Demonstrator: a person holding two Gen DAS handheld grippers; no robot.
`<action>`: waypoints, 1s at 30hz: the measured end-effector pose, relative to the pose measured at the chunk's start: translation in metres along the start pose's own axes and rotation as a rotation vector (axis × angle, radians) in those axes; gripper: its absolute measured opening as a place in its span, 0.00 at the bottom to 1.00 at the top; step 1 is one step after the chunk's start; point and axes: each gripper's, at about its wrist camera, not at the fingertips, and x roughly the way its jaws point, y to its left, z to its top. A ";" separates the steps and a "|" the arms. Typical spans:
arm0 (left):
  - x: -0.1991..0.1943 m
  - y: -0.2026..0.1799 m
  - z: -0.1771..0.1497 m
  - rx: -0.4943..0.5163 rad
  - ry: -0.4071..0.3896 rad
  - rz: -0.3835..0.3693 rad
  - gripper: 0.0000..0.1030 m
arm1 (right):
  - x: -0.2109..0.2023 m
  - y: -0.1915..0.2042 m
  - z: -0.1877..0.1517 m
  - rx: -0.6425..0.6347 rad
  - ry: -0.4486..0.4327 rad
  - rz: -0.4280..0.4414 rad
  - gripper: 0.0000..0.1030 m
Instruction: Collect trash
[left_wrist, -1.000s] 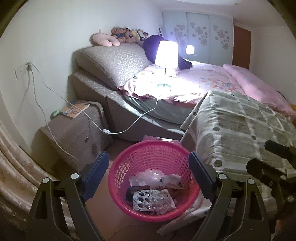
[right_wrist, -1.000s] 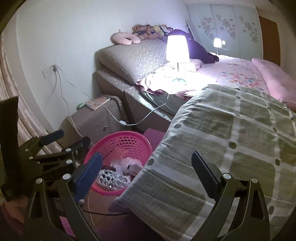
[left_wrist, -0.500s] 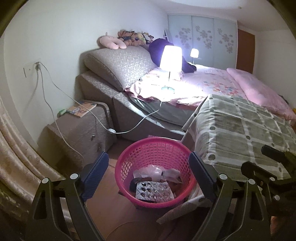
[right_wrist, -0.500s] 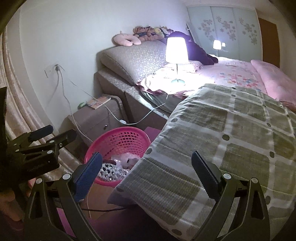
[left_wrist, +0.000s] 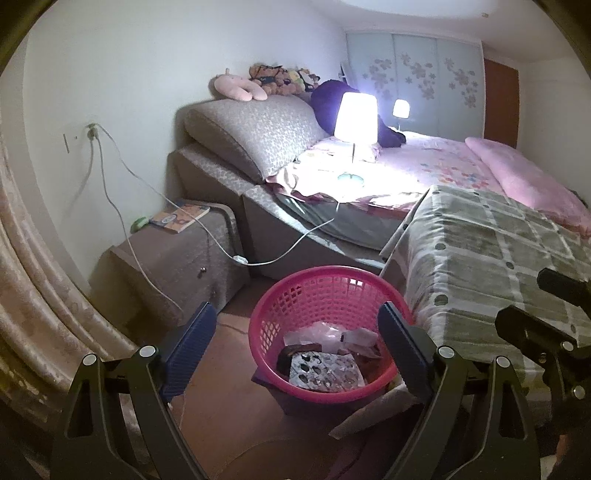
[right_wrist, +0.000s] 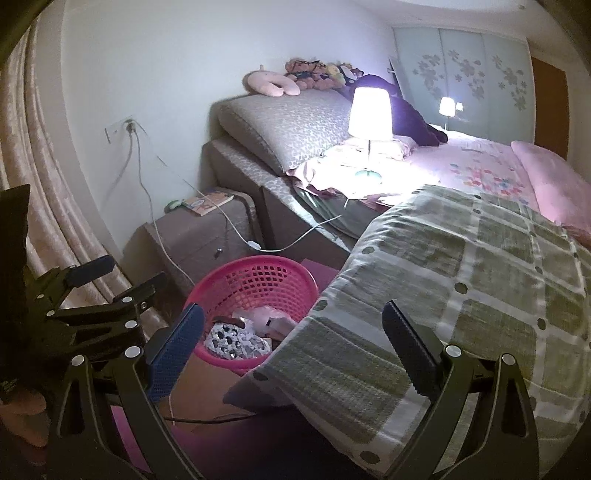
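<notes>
Left gripper (left_wrist: 295, 339) and right gripper (right_wrist: 295, 339): fingers spread wide, nothing held. Pink basket (left_wrist: 295, 295) on floor holds wrappers (left_wrist: 325, 373).

Left tool (left_wrist: 295, 339) is wide open with nothing in it, hanging over a pink basket (left_wrist: 325, 284) on the floor. Basket's got a foil pill sheet (left_wrist: 325, 374) and some clear wrappers (left_wrist: 325, 334) inside. Checked blanket (left_wrist: 491, 258) just to its right, lit lamp (left_wrist: 355, 118) on the bed behind.
</notes>
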 end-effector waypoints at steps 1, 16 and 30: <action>0.001 0.001 0.000 0.003 0.001 0.002 0.83 | 0.000 0.001 0.000 0.000 0.000 -0.001 0.91; 0.007 0.003 -0.002 -0.017 0.033 -0.007 0.83 | 0.006 -0.003 -0.003 0.015 0.011 -0.011 0.91; 0.009 0.003 -0.003 -0.012 0.046 -0.008 0.83 | 0.007 -0.004 -0.005 0.022 0.016 -0.010 0.91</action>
